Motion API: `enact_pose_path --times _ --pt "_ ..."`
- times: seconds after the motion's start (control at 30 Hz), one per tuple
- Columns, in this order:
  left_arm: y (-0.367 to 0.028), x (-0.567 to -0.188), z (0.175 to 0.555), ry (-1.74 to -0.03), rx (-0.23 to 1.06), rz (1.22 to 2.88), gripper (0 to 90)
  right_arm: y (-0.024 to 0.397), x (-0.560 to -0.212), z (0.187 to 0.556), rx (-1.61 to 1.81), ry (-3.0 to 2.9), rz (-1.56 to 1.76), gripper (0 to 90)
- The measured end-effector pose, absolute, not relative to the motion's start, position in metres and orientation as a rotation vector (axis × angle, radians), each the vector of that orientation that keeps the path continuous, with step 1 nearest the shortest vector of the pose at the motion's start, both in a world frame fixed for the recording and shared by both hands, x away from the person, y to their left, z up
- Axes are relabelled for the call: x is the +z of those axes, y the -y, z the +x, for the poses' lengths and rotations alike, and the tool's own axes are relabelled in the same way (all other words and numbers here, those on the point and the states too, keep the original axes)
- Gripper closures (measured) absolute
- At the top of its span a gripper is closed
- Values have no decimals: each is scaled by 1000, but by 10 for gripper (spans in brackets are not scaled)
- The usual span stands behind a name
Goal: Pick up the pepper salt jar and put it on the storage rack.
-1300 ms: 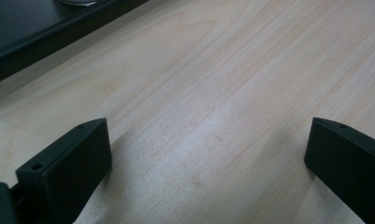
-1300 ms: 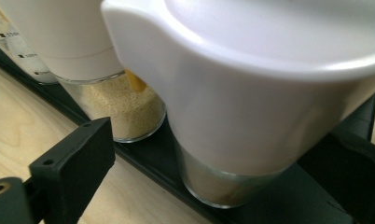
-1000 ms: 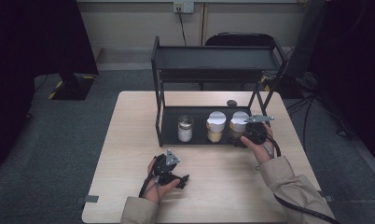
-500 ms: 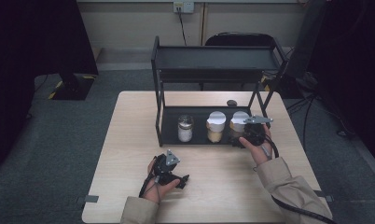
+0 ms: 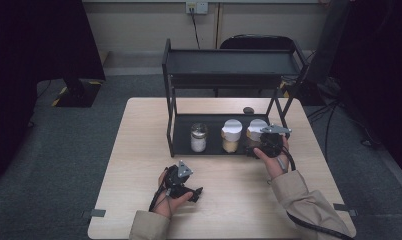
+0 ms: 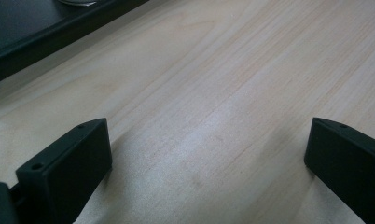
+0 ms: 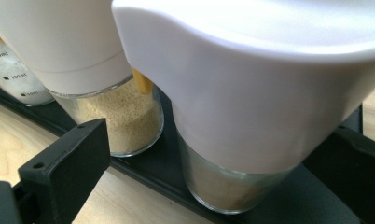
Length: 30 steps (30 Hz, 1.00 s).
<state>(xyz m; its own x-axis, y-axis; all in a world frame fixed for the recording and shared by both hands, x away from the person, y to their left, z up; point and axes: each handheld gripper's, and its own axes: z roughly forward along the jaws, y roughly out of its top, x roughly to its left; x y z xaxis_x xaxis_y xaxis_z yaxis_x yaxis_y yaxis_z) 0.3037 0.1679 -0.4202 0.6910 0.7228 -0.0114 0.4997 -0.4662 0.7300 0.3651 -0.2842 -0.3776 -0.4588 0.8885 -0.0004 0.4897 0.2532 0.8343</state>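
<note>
A black two-tier rack (image 5: 171, 122) stands on the wooden table. Its lower shelf holds a glass jar with a metal lid (image 5: 198, 137) and two white-lidded jars of tan grains (image 5: 232, 134) (image 5: 255, 129). My right gripper (image 5: 259, 146) is at the rightmost jar (image 7: 251, 107). Its jaws have just been opening and stand wide on either side of that jar, with the left pad (image 7: 69, 168) clear of the glass. The middle jar (image 7: 115, 116) stands just beyond. My left gripper (image 5: 194, 192) rests low over bare table in front of the rack, open (image 6: 209, 158) with nothing between its jaws.
A small dark object (image 5: 248, 110) lies on the table behind the rack. The rack's upper shelf (image 5: 231, 62) overhangs the jars. A black chair (image 5: 259, 42) stands behind the table. Bare tabletop (image 5: 139, 150) lies to the left of the rack.
</note>
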Motion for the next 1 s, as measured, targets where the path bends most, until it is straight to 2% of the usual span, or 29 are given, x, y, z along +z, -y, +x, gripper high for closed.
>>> enact_pose_path --times 1.0 --pt "-168 -420 304 -931 389 2165 1 268 -388 348 1071 -1973 1330 1"
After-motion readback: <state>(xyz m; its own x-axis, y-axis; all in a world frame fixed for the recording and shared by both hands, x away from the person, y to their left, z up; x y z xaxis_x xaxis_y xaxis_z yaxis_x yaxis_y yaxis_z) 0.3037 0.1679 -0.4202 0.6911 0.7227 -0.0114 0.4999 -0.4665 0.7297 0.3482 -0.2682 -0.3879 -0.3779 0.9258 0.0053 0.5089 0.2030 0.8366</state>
